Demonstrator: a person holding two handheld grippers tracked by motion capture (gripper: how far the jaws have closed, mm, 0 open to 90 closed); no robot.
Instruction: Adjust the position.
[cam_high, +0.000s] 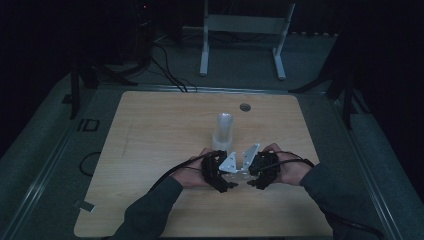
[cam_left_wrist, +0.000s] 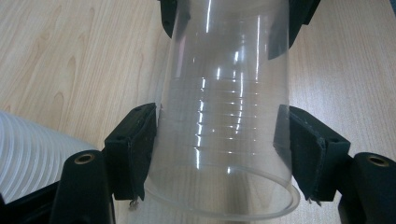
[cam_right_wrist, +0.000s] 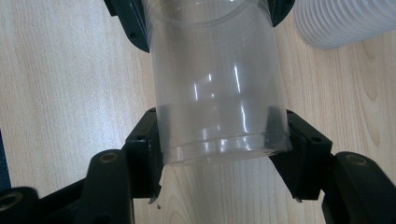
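At the near middle of the desk (cam_high: 150, 130), high view: left claw (cam_high: 223, 176) and right claw (cam_high: 254, 176) face each other, tips almost meeting, hands close together. Just beyond them stands a pale stack of cups (cam_high: 223, 131), upright.

Left claw view: clear plastic cup (cam_left_wrist: 224, 116) lies lengthwise between the jaws, rim end nearest the camera, both pads pressed to its wall; clenched on it. The opposing claw grips the far end.

Right claw view: the cup's (cam_right_wrist: 217, 84) base end sits between these jaws, likewise gripped. Long axis runs claw to claw; any pull apart would likely act along it.
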